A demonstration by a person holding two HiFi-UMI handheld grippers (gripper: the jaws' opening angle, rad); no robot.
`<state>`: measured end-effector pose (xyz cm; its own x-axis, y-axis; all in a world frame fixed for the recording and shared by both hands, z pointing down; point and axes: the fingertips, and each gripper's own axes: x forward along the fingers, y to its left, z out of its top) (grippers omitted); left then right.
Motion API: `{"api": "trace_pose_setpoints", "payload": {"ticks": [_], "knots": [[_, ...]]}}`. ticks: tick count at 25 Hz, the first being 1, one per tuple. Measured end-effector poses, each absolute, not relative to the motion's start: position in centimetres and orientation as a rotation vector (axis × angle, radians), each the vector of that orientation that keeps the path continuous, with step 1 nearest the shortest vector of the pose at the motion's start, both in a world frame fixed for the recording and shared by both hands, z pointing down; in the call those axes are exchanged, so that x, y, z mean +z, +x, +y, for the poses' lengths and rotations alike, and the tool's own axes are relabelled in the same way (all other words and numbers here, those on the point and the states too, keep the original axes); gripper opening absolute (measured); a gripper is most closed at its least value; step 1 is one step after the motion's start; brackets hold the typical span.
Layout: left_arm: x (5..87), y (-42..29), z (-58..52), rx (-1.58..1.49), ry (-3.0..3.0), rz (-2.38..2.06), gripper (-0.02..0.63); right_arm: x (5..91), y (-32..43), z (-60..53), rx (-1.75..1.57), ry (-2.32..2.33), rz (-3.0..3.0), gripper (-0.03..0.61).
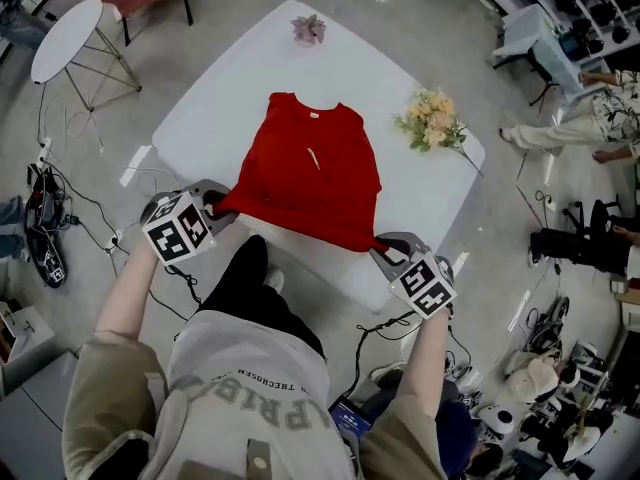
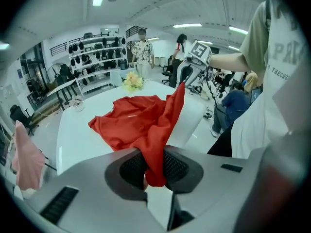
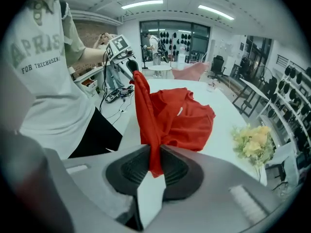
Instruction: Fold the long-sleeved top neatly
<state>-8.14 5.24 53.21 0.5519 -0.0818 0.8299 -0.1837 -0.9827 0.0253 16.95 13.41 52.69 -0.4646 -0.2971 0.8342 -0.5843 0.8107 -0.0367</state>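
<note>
A big white table with round corners (image 1: 200,108) stands in the middle of a busy room with a grey floor (image 1: 130,98). Black cables (image 1: 95,230) lie on the floor by the table's left side. A small round white side table (image 1: 65,38) stands off to the far left. On the big table, a tiny pink flower (image 1: 308,30) sits at the far edge and a bunch of yellow and cream flowers (image 1: 432,118) lies at the right side. Shelves full of dark things (image 2: 97,57) line one wall, and other people stand or sit at the edges of the room. The red long-sleeved top (image 1: 315,173) is spread in the middle of the table with its neck hole pointing away from the person. Its near edge is lifted up off the table and pulled tight between the two grippers. The left gripper (image 1: 215,211) has its jaws nearly together, pinching the near left corner of the red cloth between its dark ribbed pads. The right gripper (image 1: 385,246) does the same at the near right corner, with its jaws only a little apart and a fold of red cloth squeezed between them.
</note>
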Motion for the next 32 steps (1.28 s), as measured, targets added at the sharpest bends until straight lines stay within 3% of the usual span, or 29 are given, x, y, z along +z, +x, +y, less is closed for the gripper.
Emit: {"api": "trace_pose_setpoints", "payload": {"ticks": [14, 27, 29, 30, 32], "knots": [[53.3, -5.7, -13.5, 1.219, 2.588, -0.305, 0.074, 52.7, 20.6, -6.5, 0.440, 0.809, -2.021, 0.057], [60.0, -3.2, -24.3, 1.210, 2.299, -0.530, 0.093, 60.1, 23.2, -17.6, 0.692, 0.982, -1.888, 0.060], [60.5, -3.7, -24.7, 1.192, 2.262, -0.590, 0.145, 60.1, 23.3, -18.2, 0.719, 1.039, -1.915, 0.081], [60.5, -4.2, -24.9, 1.182, 2.248, -0.624, 0.193, 60.0, 23.3, -18.2, 0.727, 1.052, -1.928, 0.122], [60.0, -5.4, -25.2, 1.138, 2.222, -0.695, 0.267, 59.5, 23.3, -17.8, 0.729, 1.058, -1.954, 0.305]]}}
